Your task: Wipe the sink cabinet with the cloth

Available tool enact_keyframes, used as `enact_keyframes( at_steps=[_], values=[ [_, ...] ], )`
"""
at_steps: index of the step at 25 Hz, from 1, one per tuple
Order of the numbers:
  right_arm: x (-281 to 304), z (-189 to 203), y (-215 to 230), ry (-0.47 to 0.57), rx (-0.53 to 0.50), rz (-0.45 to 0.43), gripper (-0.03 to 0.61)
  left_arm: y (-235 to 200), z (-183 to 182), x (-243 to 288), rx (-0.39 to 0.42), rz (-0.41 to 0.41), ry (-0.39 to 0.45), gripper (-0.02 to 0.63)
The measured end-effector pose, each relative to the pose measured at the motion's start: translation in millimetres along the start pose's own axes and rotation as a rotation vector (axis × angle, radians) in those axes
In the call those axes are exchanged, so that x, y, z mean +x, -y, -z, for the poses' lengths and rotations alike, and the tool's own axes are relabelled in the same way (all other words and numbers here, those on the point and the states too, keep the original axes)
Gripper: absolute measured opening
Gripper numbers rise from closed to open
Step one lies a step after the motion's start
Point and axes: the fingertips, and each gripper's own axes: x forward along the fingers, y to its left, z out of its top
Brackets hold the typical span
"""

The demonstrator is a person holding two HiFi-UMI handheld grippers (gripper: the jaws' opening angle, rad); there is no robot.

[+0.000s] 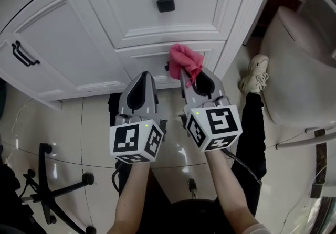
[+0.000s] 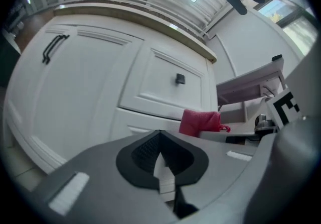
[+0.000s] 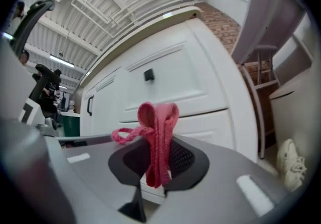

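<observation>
While fingers of our right gripper [image 1: 190, 78] clamp the pink cloth [image 1: 184, 59], sink cabinet [image 1: 131, 23] close ahead of them, our left gripper [image 2: 160, 141] is closed, empty; what's wiped, we can't tell.

**Finishes on the cabinet, cloth and tools**

The sink cabinet [image 1: 63, 44] is painted white, smooth with a soft sheen. Its knob [image 1: 165, 4] and bar handle [image 1: 23, 53] are finished in matt black. The cloth [image 1: 185, 62] is seen as soft pink fabric, finely ribbed. The left gripper [image 1: 140, 78] and right gripper [image 1: 193, 82] are moulded in smooth matt grey plastic, and their black pads [image 2: 145, 150] are marked with a fine grid texture. The floor [image 1: 68, 128] is laid with glossy pale tiles.
</observation>
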Motion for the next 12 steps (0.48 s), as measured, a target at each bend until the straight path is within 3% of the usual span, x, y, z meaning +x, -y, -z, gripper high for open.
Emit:
enact_keyframes(
  at_steps=[4,7,9,12],
  values=[
    [44,49,-87,-0.076,0.020,-0.121,0.057,-82,1,-36,-0.009,-0.127,-0.038,0.012],
    [77,74,-127,-0.107,-0.060,-0.197,0.058,-126,0,-55,-0.009,-0.196,-0.045,0.012],
    [84,80,-127,-0.110,-0.091,-0.190,0.057,-136,5,-59,-0.006,-0.218,-0.053,0.012],
    [71,76,-92,-0.109,-0.115,-0.110,0.057,-122,25,-50,-0.034,-0.201,-0.073,0.014]
  ],
)
